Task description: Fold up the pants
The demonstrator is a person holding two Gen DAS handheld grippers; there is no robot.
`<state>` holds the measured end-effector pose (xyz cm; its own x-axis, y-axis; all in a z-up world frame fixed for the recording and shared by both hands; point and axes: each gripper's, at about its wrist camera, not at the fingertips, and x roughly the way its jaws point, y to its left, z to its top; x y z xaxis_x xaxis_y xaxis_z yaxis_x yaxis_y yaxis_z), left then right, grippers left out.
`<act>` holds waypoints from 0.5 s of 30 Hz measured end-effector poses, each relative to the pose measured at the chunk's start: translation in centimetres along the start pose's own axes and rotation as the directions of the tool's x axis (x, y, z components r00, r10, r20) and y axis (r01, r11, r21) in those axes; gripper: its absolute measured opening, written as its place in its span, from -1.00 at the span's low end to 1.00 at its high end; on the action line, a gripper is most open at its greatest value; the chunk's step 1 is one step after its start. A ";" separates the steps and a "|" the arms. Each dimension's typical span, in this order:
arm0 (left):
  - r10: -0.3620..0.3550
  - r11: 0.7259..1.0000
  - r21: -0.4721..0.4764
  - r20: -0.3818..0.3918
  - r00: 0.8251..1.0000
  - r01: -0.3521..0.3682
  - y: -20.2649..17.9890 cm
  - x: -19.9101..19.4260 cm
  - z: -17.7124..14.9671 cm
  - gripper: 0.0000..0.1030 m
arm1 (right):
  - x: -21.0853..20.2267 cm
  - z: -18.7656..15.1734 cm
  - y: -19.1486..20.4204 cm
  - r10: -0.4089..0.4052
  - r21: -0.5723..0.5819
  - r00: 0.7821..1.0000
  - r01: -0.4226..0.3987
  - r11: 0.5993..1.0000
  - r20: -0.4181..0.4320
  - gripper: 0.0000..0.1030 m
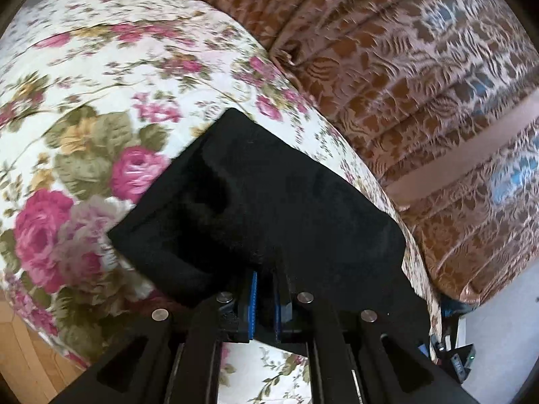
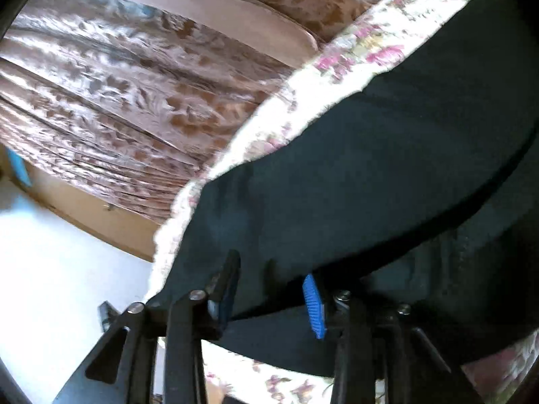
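The black pants point(image 1: 269, 202) lie folded on a floral quilt point(image 1: 101, 118), filling the middle of the left wrist view. My left gripper point(image 1: 266, 303) is shut on their near edge, its blue pads pinching the dark cloth. In the right wrist view the pants point(image 2: 370, 185) spread from the centre to the right, with a folded layer on top. My right gripper point(image 2: 269, 296) stands open at their near edge. The cloth lies between its jaws, and the blue pad point(image 2: 313, 306) is clear of it.
A brown and pink patterned cover point(image 1: 421, 84) rises behind the quilt, and shows again as a brown patterned cover point(image 2: 118, 84) at the left. Wooden floor point(image 1: 20, 353) shows at the lower left. A pale floor point(image 2: 60, 262) lies beyond the quilt's edge point(image 2: 235, 155).
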<state>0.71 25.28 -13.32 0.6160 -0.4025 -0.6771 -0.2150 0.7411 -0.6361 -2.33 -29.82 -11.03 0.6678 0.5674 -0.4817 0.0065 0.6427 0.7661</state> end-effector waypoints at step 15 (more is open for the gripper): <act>0.012 0.998 0.054 -0.016 1.000 -0.011 -1.3 1.0 0.0 -0.88 | -1.1 1.0 -0.1 0.271 0.182 0.963 -0.265 0.947 -0.007 -0.16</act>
<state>1.60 23.89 -13.17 0.6014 -0.4021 -0.6904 -0.1803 0.7736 -0.6075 -2.34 -31.00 -10.18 0.6392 0.7240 -0.2593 -0.0356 0.3647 0.9304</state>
